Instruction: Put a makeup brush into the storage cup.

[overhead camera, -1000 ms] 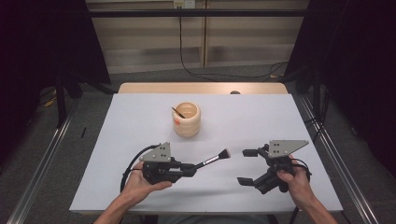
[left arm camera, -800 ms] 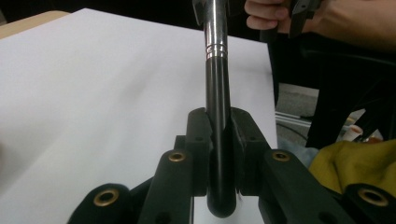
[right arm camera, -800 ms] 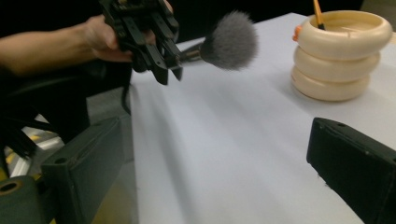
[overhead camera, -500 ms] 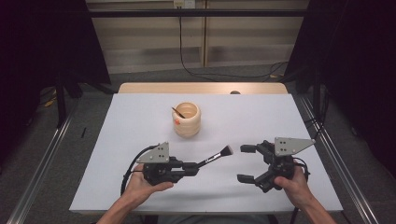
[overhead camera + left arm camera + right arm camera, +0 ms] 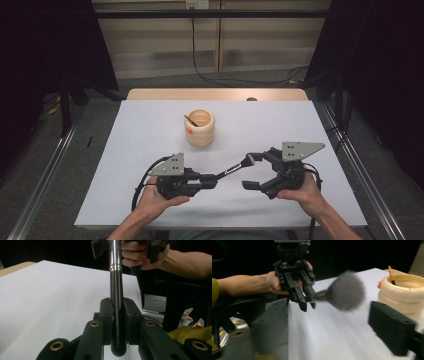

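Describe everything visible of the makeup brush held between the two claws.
The makeup brush has a glossy black handle, a silvery metal ferrule and a fluffy grey bristle head. It lies roughly level above the white table, with the left claw shut on the handle's butt end. The head points at the right claw, whose open jaws sit either side of it, not pressing.

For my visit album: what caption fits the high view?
Left gripper holds a makeup brush toward the open right gripper, near a wooden pot.
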{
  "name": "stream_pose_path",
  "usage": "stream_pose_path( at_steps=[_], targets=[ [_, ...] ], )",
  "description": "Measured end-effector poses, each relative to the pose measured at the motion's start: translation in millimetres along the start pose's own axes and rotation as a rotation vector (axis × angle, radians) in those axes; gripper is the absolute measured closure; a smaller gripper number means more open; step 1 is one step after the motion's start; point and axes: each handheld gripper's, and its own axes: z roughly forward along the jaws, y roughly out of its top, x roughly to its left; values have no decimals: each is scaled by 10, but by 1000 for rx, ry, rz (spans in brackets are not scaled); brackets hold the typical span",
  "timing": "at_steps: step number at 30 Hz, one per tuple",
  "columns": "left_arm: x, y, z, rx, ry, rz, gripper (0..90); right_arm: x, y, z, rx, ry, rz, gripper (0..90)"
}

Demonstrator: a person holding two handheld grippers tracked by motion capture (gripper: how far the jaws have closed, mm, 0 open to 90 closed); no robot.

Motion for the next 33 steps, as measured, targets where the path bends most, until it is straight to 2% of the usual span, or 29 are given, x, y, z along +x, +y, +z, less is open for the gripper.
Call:
stream_pose_path(
  at_steps=[2,5,7,9,19,27,33],
  targets=[
    [-1,2,4,-4,1,1,794,-21,31,29,8,11,-9,277],
    [0,-3,2,-4,-3,1,794,-56,58,46,-9,27,-9,376],
    [-3,-4,-1,-8,-1,-1,794,-82,46,47,-27,39,6,411],
    [-3,-4,-6,-4,0,1,794,-98,35,45,-20,46,4,455],
    [-2,-22,26,1,-1,-1,794,-107,26,45,-30,91,9,590],
    [-5,-34,35,3,-17,1,794,-145,1,36,-34,115,34,714],
    [5,-39,35,8,-23,7,793,-152,0,33,-38,137,40,747]
  ],
)
